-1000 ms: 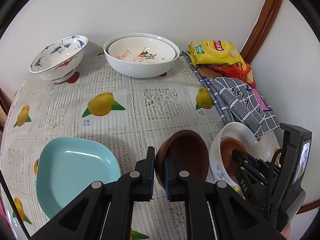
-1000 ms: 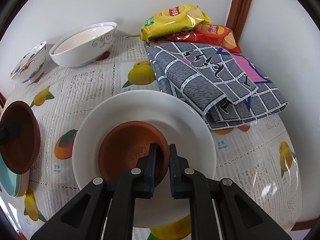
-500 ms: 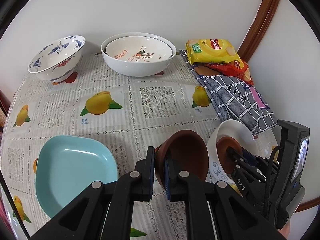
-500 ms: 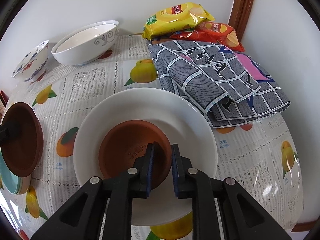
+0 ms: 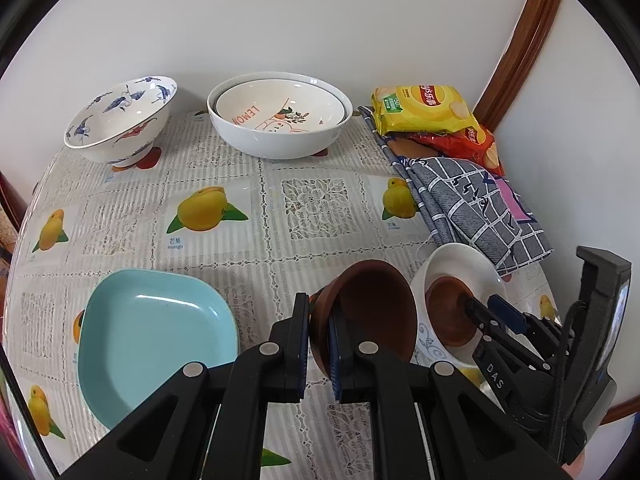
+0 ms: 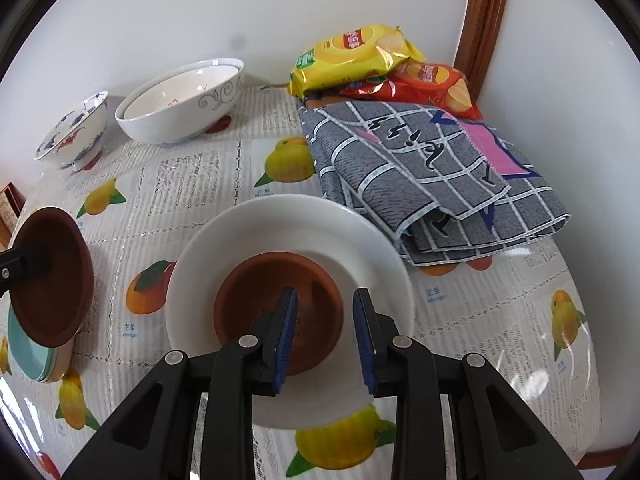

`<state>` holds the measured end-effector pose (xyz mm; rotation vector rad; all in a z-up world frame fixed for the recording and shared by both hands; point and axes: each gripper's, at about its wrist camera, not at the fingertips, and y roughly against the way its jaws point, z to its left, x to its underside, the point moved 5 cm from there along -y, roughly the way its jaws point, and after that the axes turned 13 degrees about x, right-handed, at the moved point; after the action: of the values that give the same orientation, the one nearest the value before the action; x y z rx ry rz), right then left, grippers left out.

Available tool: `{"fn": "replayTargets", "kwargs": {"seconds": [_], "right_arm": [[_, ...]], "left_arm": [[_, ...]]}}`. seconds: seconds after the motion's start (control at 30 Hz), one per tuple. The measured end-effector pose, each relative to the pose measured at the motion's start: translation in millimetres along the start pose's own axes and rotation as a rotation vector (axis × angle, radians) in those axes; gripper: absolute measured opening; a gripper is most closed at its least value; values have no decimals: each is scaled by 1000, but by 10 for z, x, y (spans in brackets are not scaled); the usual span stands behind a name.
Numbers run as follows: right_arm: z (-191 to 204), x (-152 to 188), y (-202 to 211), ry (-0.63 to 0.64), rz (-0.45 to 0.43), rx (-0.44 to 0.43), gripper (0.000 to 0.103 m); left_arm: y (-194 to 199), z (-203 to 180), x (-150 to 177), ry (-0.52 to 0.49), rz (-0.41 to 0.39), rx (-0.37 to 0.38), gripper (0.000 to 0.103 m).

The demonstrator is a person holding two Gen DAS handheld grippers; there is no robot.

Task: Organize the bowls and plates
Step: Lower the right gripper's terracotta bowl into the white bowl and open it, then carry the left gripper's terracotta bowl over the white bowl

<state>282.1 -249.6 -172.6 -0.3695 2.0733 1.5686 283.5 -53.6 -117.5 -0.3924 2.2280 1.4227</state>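
My left gripper (image 5: 320,336) is shut on the rim of a brown clay bowl (image 5: 372,308), which hangs tilted just above the table, right of a light-blue plate (image 5: 156,332). That held bowl (image 6: 52,276) also shows at the left edge of the right wrist view, over the blue plate (image 6: 24,352). A second brown clay bowl (image 6: 272,292) rests in a white plate (image 6: 360,240). My right gripper (image 6: 326,332) is opening; the bowl's near rim lies between its blue pads (image 6: 286,332), which do not press on it. The left wrist view shows the right gripper (image 5: 480,312) over this plate (image 5: 460,264).
At the back wall stand a blue-crane bowl (image 5: 120,120) and two nested white bowls (image 5: 280,116). Yellow and red crisp packets (image 6: 356,56) and a folded grey checked cloth (image 6: 432,172) fill the right corner. The mango-print tablecloth (image 5: 312,208) covers the table.
My right gripper's jaws have parted from the rim of the brown bowl, which now rests in the white plate. The left gripper still grips its bowl and has barely moved.
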Motion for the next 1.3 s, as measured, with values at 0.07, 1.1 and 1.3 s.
{"fn": "replayTargets", "kwargs": {"seconds": [0.07, 1.1, 1.3], "right_arm": [[-58, -5, 63, -7, -12, -3, 29], [-1316, 383, 301, -212, -14, 43, 32], [-1354, 361, 260, -206, -16, 56, 32]], "left_arm": [[20, -38, 1, -1, -5, 1, 9], [-145, -880, 26, -99, 6, 49, 9], [-267, -882, -34, -94, 13, 49, 9]]}}
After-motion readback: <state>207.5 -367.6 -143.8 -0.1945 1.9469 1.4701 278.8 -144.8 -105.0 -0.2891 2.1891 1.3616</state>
